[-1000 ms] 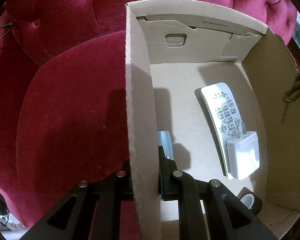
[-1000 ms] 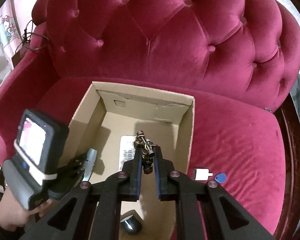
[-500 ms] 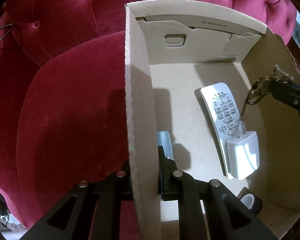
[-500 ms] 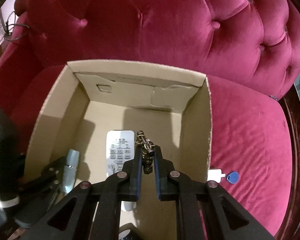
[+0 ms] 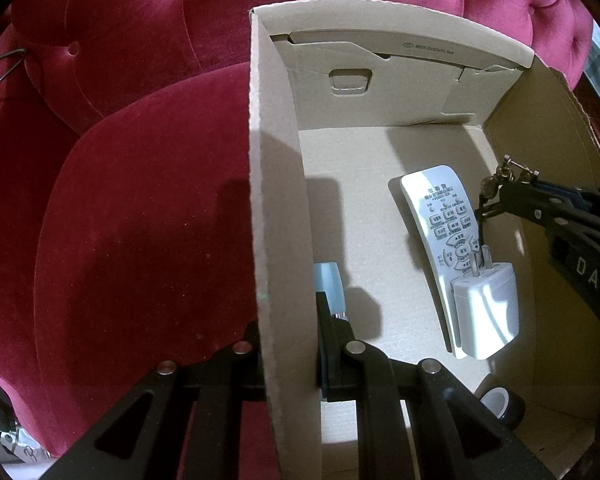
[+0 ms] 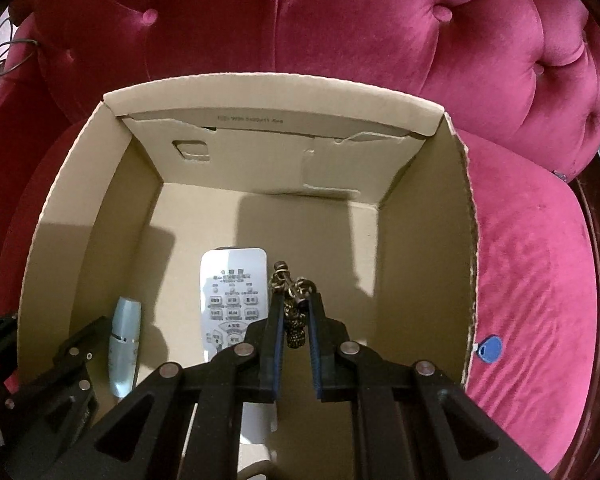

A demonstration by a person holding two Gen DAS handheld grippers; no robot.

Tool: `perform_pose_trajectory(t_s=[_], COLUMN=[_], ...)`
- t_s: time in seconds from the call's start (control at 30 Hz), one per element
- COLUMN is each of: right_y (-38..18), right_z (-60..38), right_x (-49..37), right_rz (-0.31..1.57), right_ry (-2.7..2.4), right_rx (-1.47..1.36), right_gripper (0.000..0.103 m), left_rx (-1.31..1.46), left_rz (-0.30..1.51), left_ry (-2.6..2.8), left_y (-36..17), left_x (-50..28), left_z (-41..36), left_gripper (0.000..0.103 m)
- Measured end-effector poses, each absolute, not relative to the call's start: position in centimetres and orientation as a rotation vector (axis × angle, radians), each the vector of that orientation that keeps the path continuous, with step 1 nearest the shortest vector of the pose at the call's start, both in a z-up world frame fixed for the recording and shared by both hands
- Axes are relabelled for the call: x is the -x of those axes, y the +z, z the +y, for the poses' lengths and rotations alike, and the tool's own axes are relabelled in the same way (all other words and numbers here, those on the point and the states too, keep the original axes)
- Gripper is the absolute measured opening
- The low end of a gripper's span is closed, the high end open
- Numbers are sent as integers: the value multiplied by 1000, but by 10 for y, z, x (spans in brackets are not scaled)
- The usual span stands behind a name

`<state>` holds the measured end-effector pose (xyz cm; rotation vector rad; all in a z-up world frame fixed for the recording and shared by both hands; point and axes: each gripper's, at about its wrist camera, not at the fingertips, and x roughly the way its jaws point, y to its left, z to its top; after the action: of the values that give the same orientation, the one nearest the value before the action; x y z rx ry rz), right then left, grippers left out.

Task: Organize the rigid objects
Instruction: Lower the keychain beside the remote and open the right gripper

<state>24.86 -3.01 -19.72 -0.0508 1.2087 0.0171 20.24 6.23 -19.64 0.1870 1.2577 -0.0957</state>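
Note:
An open cardboard box (image 5: 276, 184) (image 6: 466, 240) stands on a red velvet sofa. My left gripper (image 5: 290, 320) is shut on the box's left wall, one finger on each side. My right gripper (image 6: 295, 304) is shut on a brass keychain (image 6: 294, 322) and hangs inside the box over the floor, just right of a white remote (image 6: 232, 292). In the left wrist view the right gripper (image 5: 512, 196) comes in from the right with the keychain (image 5: 500, 182) dangling above the remote (image 5: 436, 216). A white charger plug (image 5: 486, 312) lies on the remote's near end.
A pale blue tube (image 5: 328, 284) (image 6: 124, 348) lies along the box's left wall. A black tape roll (image 5: 502, 404) sits in the near right corner. A blue key fob (image 6: 490, 348) lies on the sofa seat (image 6: 540, 280) outside the right wall. The tufted backrest (image 6: 340, 40) rises behind.
My right gripper has come down and forward into the box with the keychain still in it. The left gripper and the box have not moved.

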Motion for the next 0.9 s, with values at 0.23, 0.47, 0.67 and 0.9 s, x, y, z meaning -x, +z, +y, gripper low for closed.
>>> perform_pose_trajectory(t_s=[0.23, 0.47, 0.67, 0.9], right_y=[-198, -188, -176, -156], right_z=[-29, -27, -25, -28], right_x=[-251, -247, -245, -241], right_rz=[1214, 1187, 1168, 1130], right_ry=[22, 43, 48, 52], right_rx=[49, 54, 55, 44], right_gripper=[14, 32, 33, 47], left_rx=[-186, -188, -187, -187], left_rz=[1257, 1256, 1257, 1256], left_ry=[-96, -95, -94, -94], left_y=[-196, -195, -195, -195], left_x=[-202, -203, -203, -203], left_z=[62, 61, 61, 61], left_gripper=[15, 15, 15, 15])
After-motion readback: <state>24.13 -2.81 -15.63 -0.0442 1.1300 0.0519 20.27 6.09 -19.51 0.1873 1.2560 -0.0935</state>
